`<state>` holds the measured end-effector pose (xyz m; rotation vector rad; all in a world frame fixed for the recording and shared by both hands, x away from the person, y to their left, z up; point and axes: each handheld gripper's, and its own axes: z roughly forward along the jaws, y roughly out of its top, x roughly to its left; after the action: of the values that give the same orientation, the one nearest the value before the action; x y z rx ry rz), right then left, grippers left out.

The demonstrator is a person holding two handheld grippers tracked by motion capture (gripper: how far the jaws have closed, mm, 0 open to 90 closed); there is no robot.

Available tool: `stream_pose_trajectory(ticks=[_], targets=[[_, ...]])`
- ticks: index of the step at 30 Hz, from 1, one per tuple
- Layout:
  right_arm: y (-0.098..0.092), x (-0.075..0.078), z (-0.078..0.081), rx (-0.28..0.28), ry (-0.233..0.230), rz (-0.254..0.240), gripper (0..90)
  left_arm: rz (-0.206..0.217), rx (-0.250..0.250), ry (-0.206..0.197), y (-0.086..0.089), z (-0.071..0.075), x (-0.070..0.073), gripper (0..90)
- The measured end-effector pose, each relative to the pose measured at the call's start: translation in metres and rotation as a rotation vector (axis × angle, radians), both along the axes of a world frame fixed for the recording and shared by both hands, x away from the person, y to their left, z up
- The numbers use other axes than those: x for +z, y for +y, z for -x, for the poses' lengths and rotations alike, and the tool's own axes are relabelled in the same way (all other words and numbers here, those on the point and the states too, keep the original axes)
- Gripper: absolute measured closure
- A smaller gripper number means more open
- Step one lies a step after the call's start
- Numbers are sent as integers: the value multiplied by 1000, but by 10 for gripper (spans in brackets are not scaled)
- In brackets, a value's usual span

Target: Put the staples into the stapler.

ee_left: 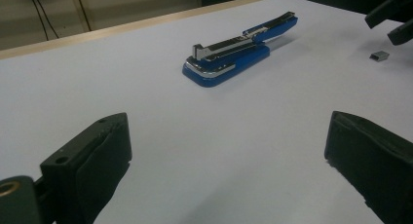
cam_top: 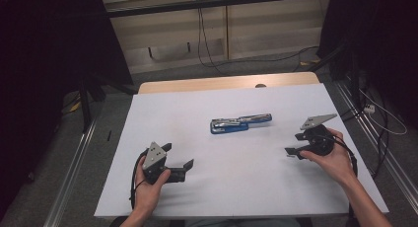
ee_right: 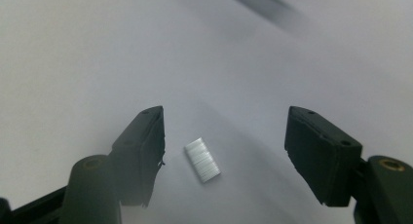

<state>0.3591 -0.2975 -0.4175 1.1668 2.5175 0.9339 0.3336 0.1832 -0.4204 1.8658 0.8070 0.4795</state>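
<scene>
A blue stapler (cam_top: 240, 123) lies swung open at the middle of the white table (cam_top: 222, 187), its metal staple channel showing; the left gripper view has the stapler (ee_left: 234, 53) ahead. A small silver block of staples (ee_right: 202, 159) lies flat on the table between the jaws of my right gripper (ee_right: 224, 124), with a gap on each side and neither pad touching it. The same staples (ee_left: 380, 55) show near the right gripper's tips (ee_left: 394, 19). My right gripper (cam_top: 294, 144) is at the table's right. My left gripper (cam_top: 178, 155), at the front left, stands open on nothing (ee_left: 226, 151).
A wooden strip (cam_top: 226, 83) runs along the table's far edge. Cables (cam_top: 207, 49) trail over the floor behind it, and metal rails (cam_top: 74, 163) flank the table. Bare tabletop lies between the grippers and the stapler.
</scene>
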Motion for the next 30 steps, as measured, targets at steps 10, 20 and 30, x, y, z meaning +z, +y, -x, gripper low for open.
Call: stream_pose_trajectory(ticks=[10,20,30], targets=[[5,-3,0,74,51,93,561,-7,1,0,-1,-1,-1,34],[7,-6,-4,104,94,115,661,-10,2,-1,0,-2,-1,34],[13,-9,-4,141,103,146,759,-8,0,16,-1,-3,-2,34]])
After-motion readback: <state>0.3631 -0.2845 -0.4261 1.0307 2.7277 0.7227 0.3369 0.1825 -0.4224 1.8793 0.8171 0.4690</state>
